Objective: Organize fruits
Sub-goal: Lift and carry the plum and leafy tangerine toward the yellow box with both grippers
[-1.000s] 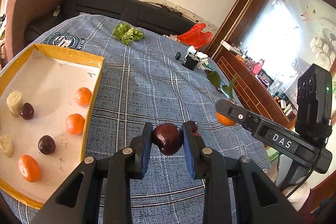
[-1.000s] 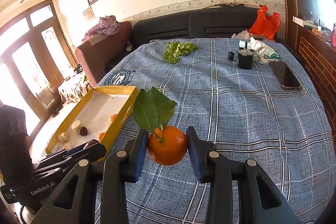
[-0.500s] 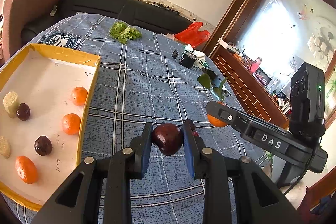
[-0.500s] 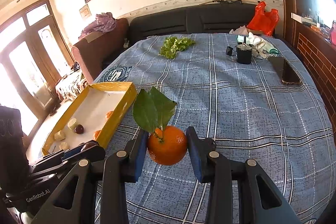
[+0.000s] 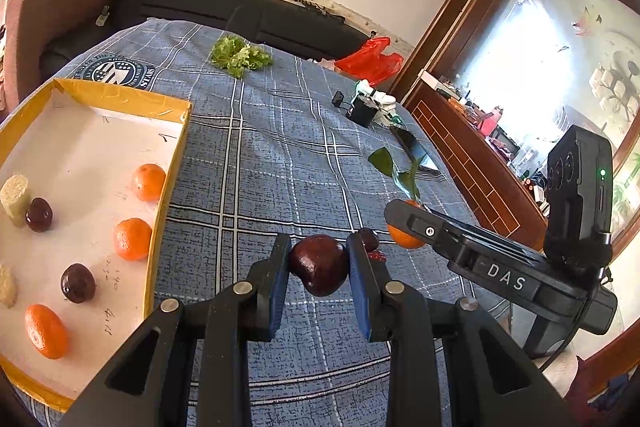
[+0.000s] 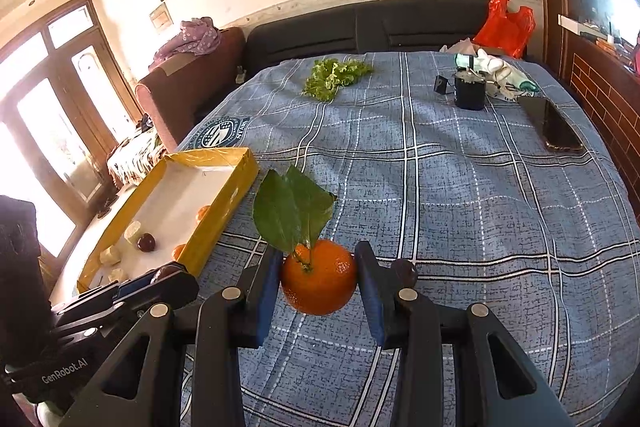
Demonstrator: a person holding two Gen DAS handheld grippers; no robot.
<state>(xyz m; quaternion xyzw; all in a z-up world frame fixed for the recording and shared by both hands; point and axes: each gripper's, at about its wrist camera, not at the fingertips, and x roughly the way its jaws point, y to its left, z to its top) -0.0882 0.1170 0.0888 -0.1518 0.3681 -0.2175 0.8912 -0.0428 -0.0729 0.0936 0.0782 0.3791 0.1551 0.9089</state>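
Light: bright daylight, sharp throughout.
Source, left wrist view: blown-out window (image 5: 532,67) far right of the jaws.
Source, right wrist view: overexposed glass doors (image 6: 44,131) far left of the jaws.
Shadows: soft patches on the plaid tablecloth (image 6: 460,195) beyond the jaws.
Distortion: strong fisheye bending, black corners.

"DAS" is printed in white on the right tool (image 5: 404,233), as seen in the left wrist view. "GenRobot.AI" is printed in white on the left tool (image 6: 168,273), at the near left of the right wrist view. A round emblem (image 5: 116,71) on the blue cloth (image 5: 280,163) carries lettering ending in "STARS"; the rest cannot be read. Handwritten marks inside the box (image 5: 176,147) cannot be read.
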